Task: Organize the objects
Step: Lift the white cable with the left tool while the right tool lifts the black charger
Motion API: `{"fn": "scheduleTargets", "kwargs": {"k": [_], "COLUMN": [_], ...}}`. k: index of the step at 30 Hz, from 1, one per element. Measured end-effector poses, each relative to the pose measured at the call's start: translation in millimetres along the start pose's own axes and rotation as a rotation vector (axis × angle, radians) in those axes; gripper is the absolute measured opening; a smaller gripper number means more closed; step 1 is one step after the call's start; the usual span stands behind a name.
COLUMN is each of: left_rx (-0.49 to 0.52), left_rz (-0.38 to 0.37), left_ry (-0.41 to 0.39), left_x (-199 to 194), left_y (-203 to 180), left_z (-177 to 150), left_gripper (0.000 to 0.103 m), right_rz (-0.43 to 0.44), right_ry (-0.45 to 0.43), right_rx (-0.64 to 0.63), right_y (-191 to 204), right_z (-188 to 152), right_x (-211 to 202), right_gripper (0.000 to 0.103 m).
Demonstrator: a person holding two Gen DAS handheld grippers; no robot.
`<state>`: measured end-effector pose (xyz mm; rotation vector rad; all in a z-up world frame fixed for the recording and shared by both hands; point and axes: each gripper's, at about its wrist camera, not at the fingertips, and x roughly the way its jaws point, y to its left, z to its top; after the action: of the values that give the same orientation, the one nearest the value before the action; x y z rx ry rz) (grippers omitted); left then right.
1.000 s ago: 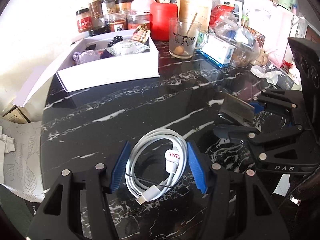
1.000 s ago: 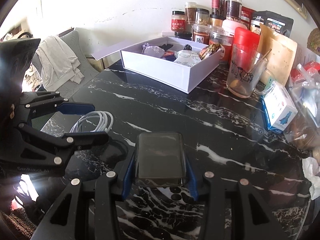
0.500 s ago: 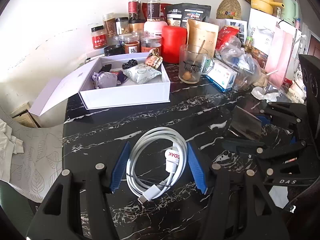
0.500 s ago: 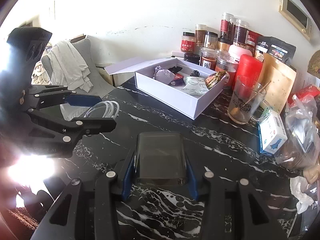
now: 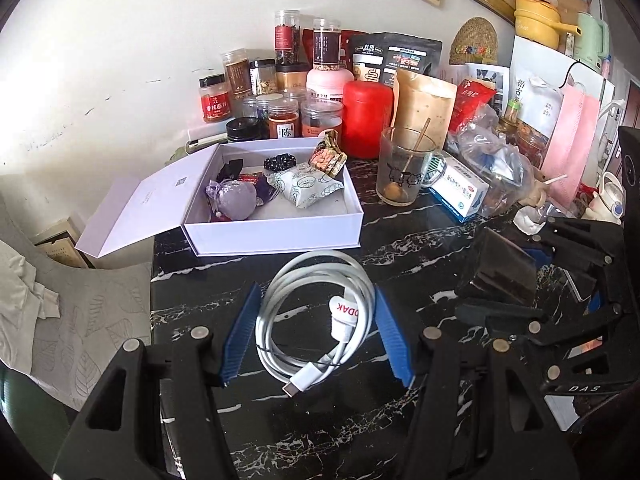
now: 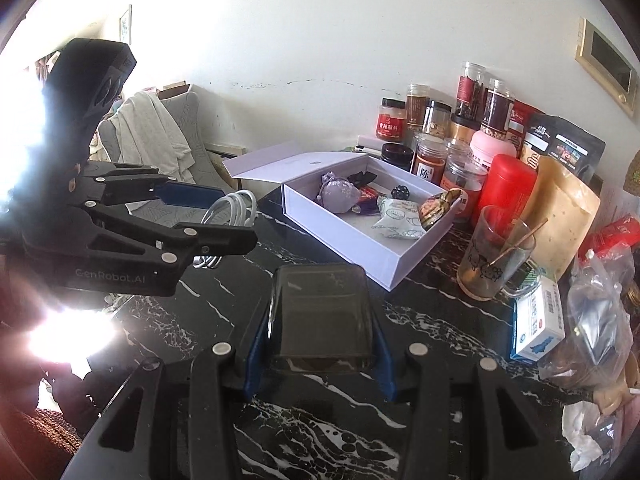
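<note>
Standing open-lidded at the back of the black marble desk [image 5: 400, 248], the white box [image 5: 276, 236] seems the collecting place. The right gripper [image 6: 320, 320] clamps a dark case [image 6: 320, 312]; the left gripper [image 5: 316, 328] pinches a coiled white cable [image 5: 316, 312], both carried clear above the desk, probably boxward.

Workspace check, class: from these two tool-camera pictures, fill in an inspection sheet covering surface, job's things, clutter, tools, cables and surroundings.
Surface: black marble table, bare in the middle.
Job's things: open white box holding snack packets and a purple pouch.
Clutter: jars, red canister, glass mug, medicine box, bags at the back.
Tools: left tool grips the coiled cable; right tool grips a dark case.
Cables: white cable, coiled, strapped.
Surroundings: white wall, chair with cloth.
</note>
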<state>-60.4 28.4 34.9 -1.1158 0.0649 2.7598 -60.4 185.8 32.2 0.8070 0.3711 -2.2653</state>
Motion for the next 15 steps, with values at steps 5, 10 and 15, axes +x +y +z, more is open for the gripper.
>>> {"fn": "scheduleTargets", "kwargs": {"k": [5,10,15], "left_rx": [0.002,0.001,-0.015], "left_rz": [0.000,0.003,0.009], "left_ry": [-0.001,-0.013,-0.024], "left_x": [9,18,27], "left_y": [9,19,32], "left_z": [20,39,57], "left_gripper": [0.056,0.056,0.056], "right_rz": [0.004,0.011,0.018], "right_ry": [-0.008,-0.019,-0.042], "right_rx": [-0.006,-0.015,-0.025], "right_y": [-6,-13,-20], "right_z": [16,34,53], "right_x": [10,21,31], "right_gripper": [0.045,0.045,0.045]}}
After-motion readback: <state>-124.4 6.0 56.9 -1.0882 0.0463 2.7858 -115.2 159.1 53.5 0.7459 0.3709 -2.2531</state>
